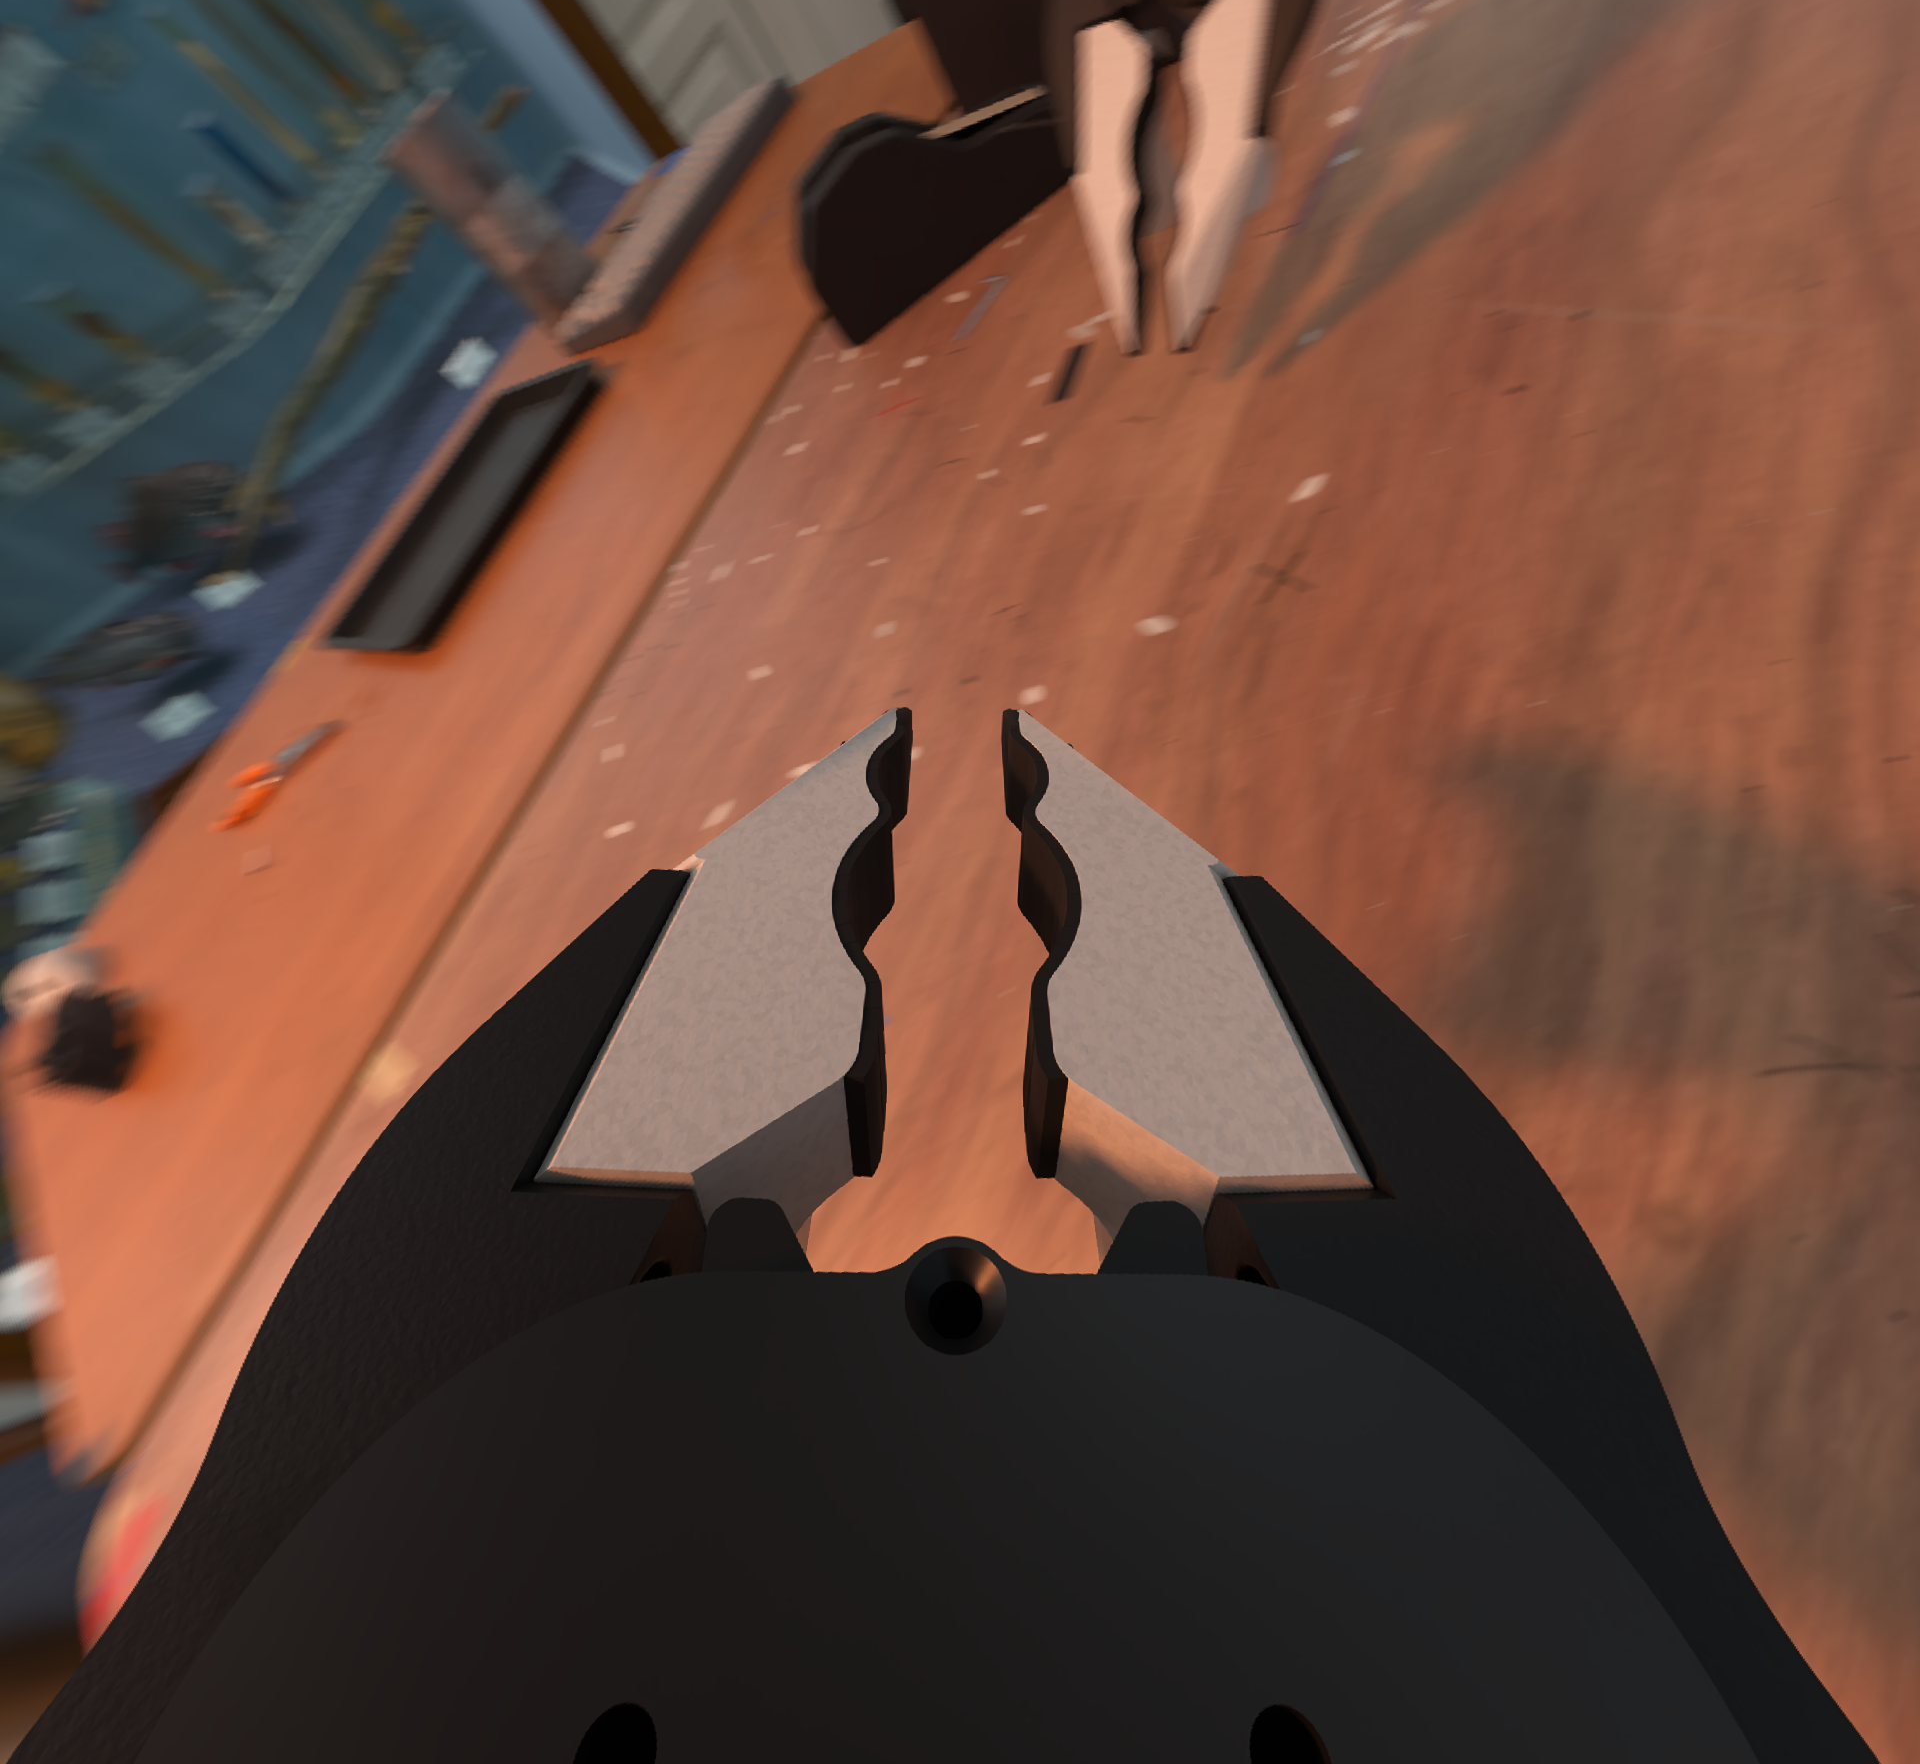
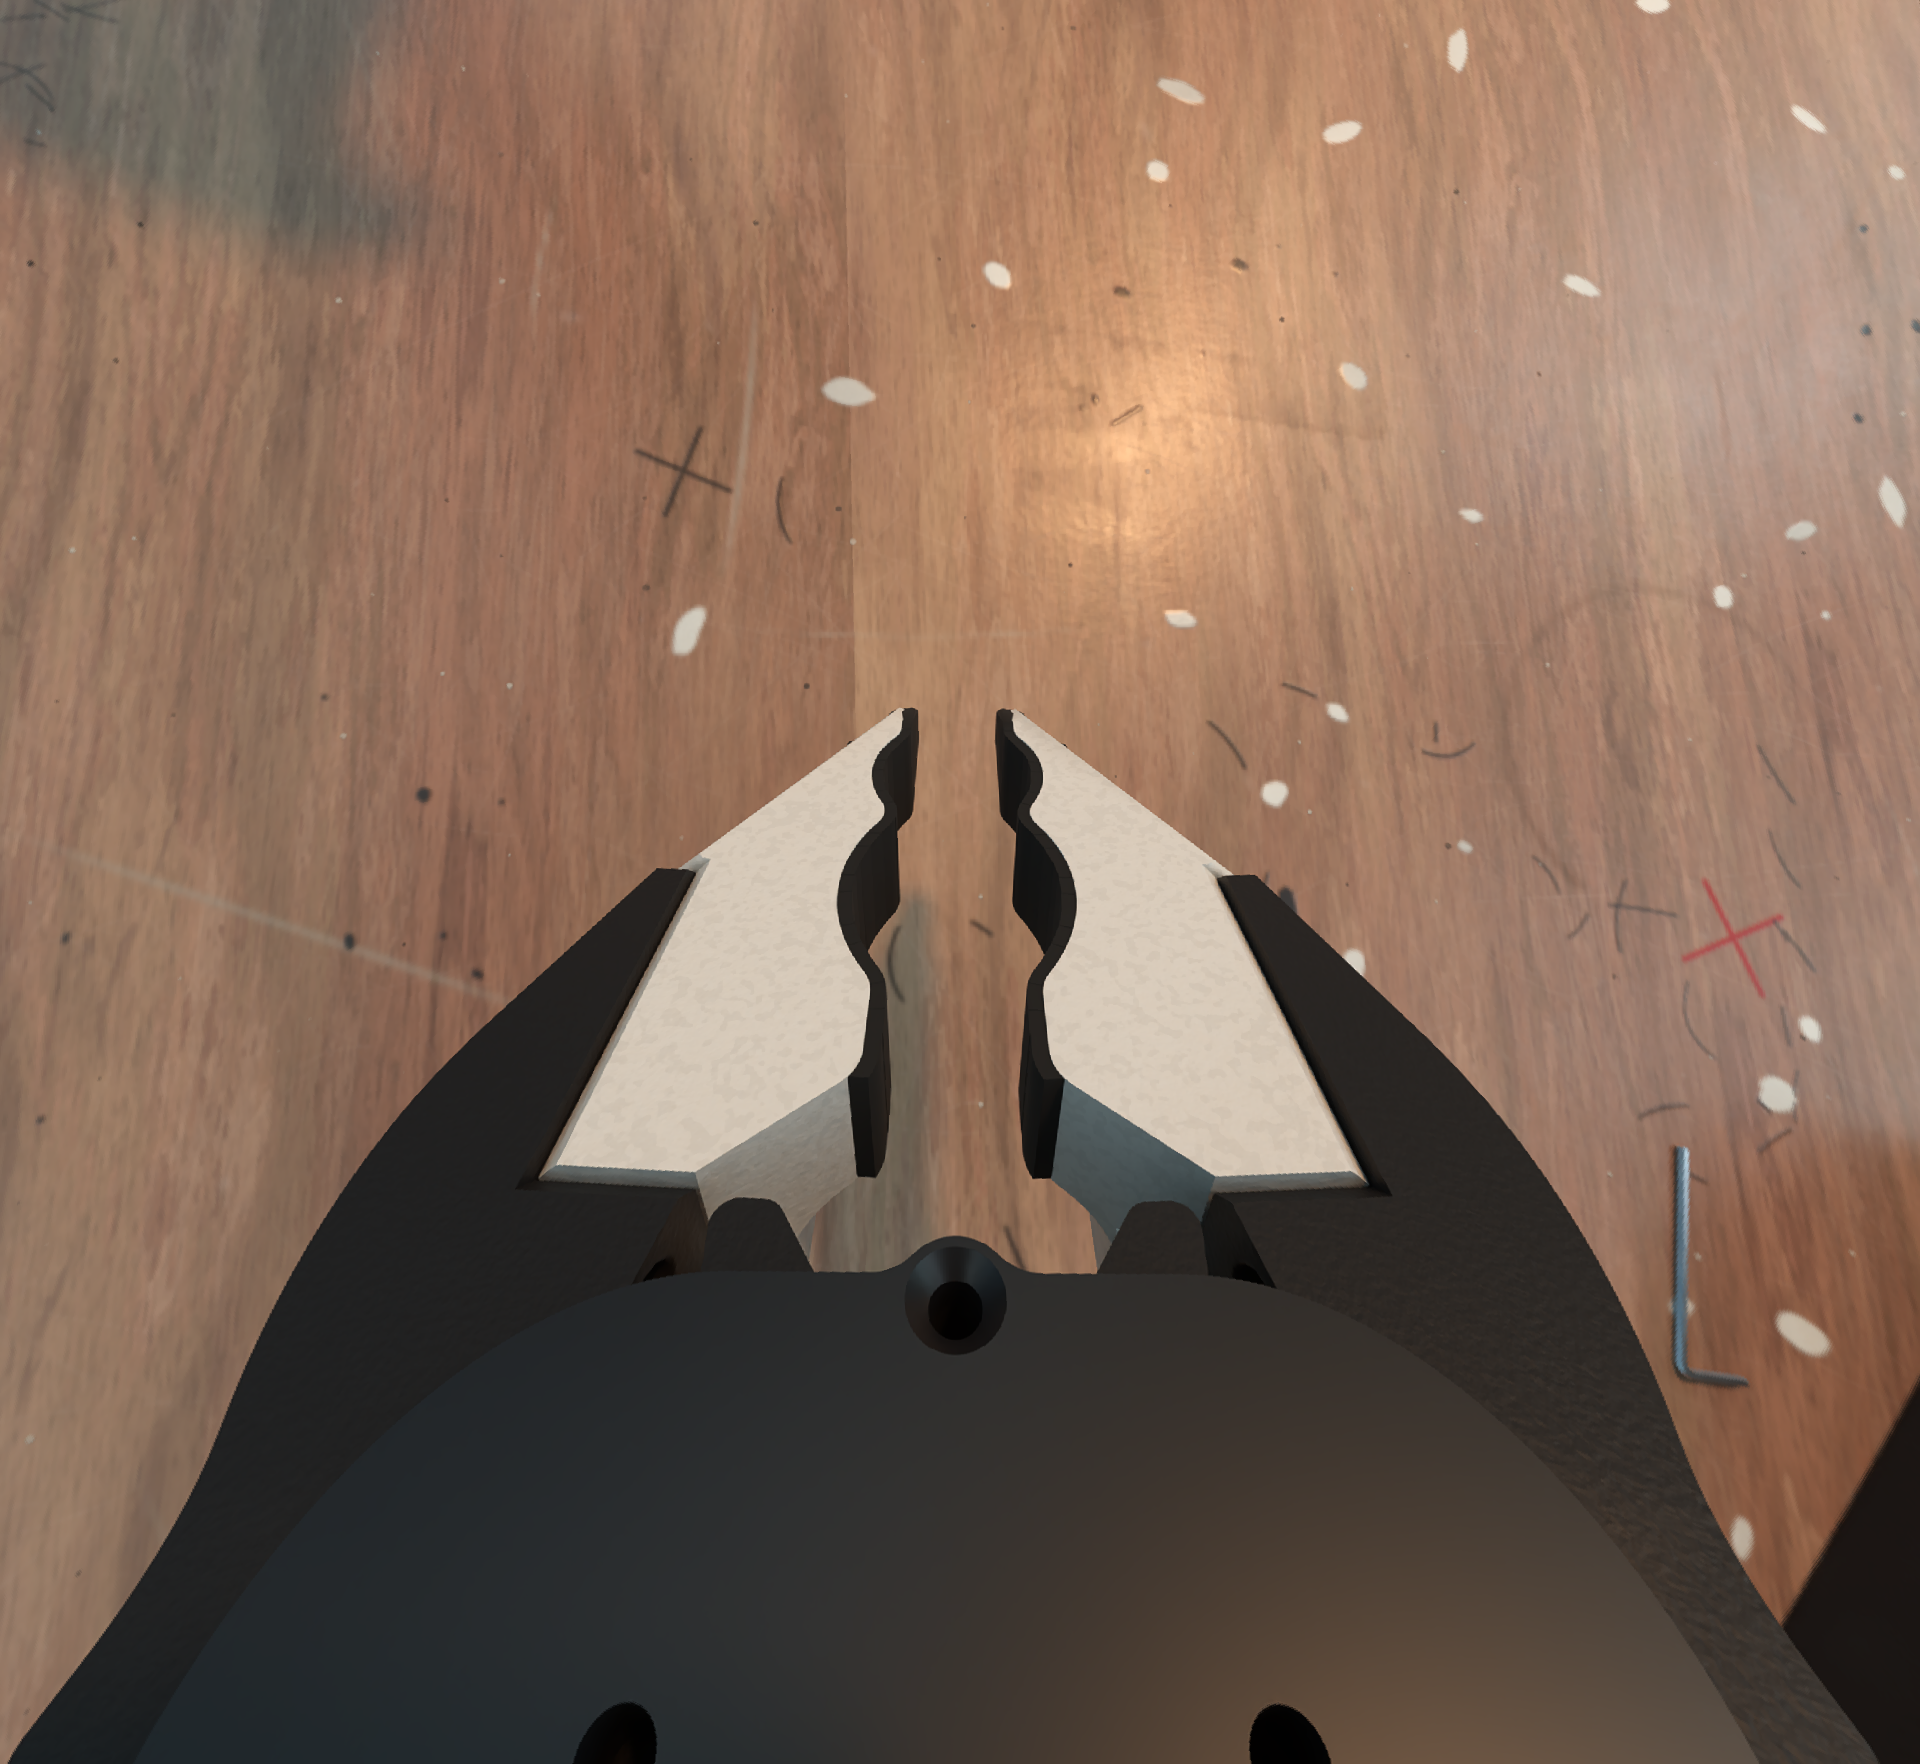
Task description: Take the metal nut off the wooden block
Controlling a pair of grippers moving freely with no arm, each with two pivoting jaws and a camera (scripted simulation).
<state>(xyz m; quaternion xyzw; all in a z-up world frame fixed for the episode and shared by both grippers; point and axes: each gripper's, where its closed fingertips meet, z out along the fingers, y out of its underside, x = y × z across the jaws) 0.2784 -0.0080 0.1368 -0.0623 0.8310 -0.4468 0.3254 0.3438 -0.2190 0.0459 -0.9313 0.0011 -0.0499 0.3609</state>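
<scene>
I am seeing neither the metal nut nor the wooden block in either view, so I cannot tell where they are or how they look. The far bench edge in the left wrist view is blurring badly. My left gripper [image 1: 956, 727] is holding its fingers slightly spread, pinching nothing, above the wooden tabletop [image 1: 1351, 675]. My right gripper [image 2: 956, 727] is gaping the same narrow way, empty, with a hex key [image 2: 1691, 1288] lying well off to its side.
</scene>
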